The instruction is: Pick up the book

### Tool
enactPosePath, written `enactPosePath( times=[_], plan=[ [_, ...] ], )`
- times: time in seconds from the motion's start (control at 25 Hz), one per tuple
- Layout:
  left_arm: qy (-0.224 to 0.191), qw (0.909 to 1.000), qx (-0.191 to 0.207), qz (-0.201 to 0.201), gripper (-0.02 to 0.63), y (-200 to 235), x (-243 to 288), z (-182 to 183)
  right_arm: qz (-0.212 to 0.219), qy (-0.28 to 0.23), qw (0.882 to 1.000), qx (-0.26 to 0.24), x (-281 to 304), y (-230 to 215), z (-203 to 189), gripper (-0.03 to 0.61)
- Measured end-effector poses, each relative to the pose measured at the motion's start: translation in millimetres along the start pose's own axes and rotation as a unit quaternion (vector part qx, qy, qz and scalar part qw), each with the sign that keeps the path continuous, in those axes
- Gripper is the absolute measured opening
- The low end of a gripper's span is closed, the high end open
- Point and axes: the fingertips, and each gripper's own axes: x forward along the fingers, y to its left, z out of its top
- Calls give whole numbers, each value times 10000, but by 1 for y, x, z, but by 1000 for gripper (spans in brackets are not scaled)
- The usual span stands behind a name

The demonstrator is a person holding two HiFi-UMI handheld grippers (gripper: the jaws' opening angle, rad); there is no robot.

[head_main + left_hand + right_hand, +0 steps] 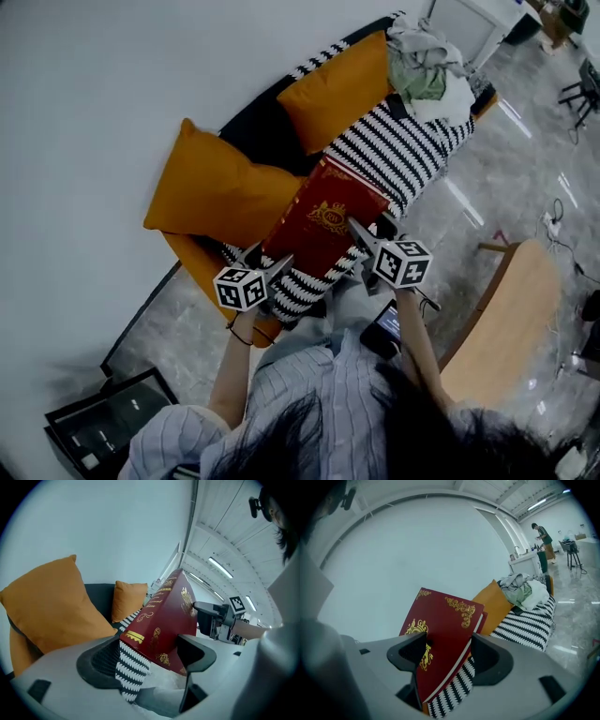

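A thick dark red book (323, 220) with gold ornaments is tilted up over the striped sofa cover (403, 150). My left gripper (274, 267) holds its lower left corner. In the left gripper view that corner of the book (164, 620) sits between the jaws of the left gripper (150, 653), with striped cloth just under it. My right gripper (361, 232) grips the book's right edge. The right gripper view shows one jaw of the right gripper (447, 656) on the front cover of the book (440, 620) and the other jaw behind it.
Two orange cushions (211, 192) (342, 89) lean on the dark sofa back. A heap of clothes (427, 66) lies at the sofa's far end. A wooden table (502, 328) stands to the right, a black case (103, 427) on the floor at lower left. A person (543, 538) stands far off.
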Motion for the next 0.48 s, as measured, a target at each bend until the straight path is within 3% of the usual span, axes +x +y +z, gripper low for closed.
enactPosePath(
  times=[0.48],
  plan=[
    [-17,9980,472,-416,373,-15,-50,-12,-411,-414,9983,-8,-58,48,-21,316]
  ],
)
